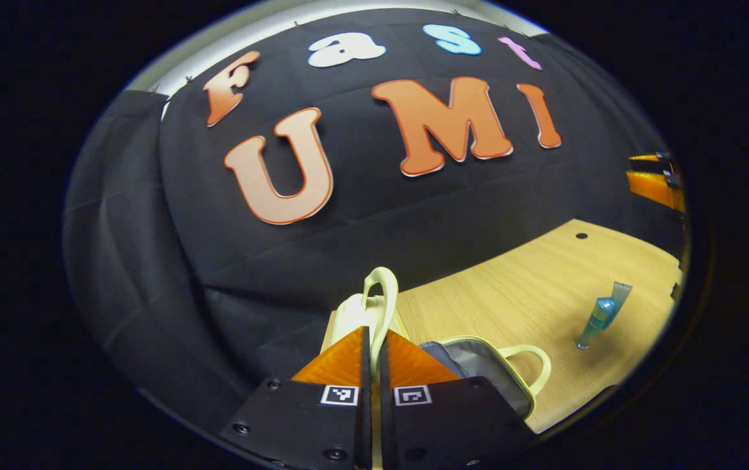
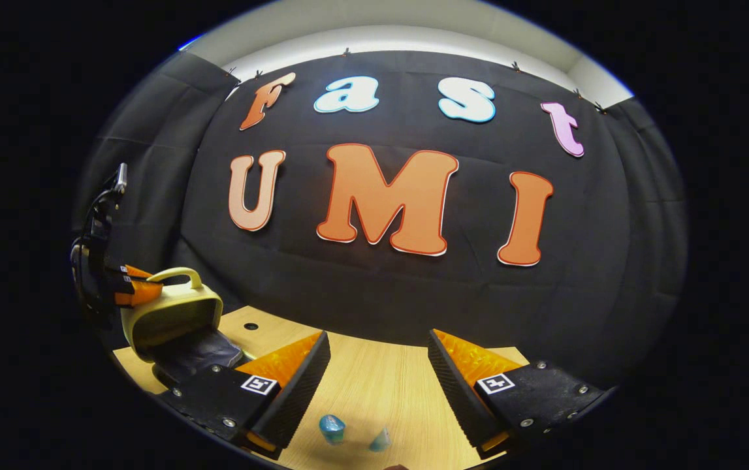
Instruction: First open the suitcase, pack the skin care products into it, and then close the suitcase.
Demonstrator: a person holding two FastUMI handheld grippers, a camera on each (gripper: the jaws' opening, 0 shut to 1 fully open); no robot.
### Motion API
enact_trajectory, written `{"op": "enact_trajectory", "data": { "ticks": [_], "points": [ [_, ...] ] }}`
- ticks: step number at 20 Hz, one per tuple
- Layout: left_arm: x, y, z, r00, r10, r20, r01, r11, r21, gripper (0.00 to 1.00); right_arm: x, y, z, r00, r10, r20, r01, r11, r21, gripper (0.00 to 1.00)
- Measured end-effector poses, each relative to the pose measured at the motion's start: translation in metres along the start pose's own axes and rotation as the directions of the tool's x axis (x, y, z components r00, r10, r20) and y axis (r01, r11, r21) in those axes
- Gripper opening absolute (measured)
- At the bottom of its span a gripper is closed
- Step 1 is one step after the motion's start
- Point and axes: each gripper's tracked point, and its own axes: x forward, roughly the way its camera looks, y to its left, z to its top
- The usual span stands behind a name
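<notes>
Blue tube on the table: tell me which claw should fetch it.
Right. The right claw is open, with the blue tube just below its fingers. The left claw is shut on the suitcase lid handle.

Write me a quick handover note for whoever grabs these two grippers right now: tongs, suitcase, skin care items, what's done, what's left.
Left tongs: shut on the lid handle of the small pale yellow suitcase, holding the lid up.
Right tongs: open, holding nothing, hovering over the wooden table just above the blue skin care tube and its tapered end.
Suitcase: open at the table's edge, grey lining showing; I cannot see any product inside.
Done: suitcase opened.
Left: grasp the tube with the right tongs, place it in the suitcase, then lower the lid to close it.
</notes>
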Motion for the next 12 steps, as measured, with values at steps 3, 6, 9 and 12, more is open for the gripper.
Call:
{"op": "enact_trajectory", "data": {
  "ticks": [3,6,9,12],
  "points": [
    [0.009,0.041,-0.008,0.999,0.031,0.014,-0.03,0.996,-0.087,0.0,0.002,0.015,0.004,1.0,-0.009,-0.002,0.009,1.0,-0.004,0.95],
    [0.012,0.086,-0.021,0.997,0.082,0.009,-0.08,0.99,-0.117,0.0,0.003,0.03,0.007,1.0,-0.016,-0.006,0.016,1.0,-0.014,0.95],
    [0.017,0.127,-0.041,0.992,0.125,-0.015,-0.125,0.972,-0.2,0.0,0.004,0.043,0.008,1.0,-0.011,-0.019,0.011,1.0,-0.009,0.95],
    [0.023,0.164,-0.079,0.985,0.161,-0.069,-0.174,0.946,-0.275,0.0,0.006,0.052,0.009,0.999,-0.009,-0.035,0.009,1.0,-0.007,0.95]
  ]
}}
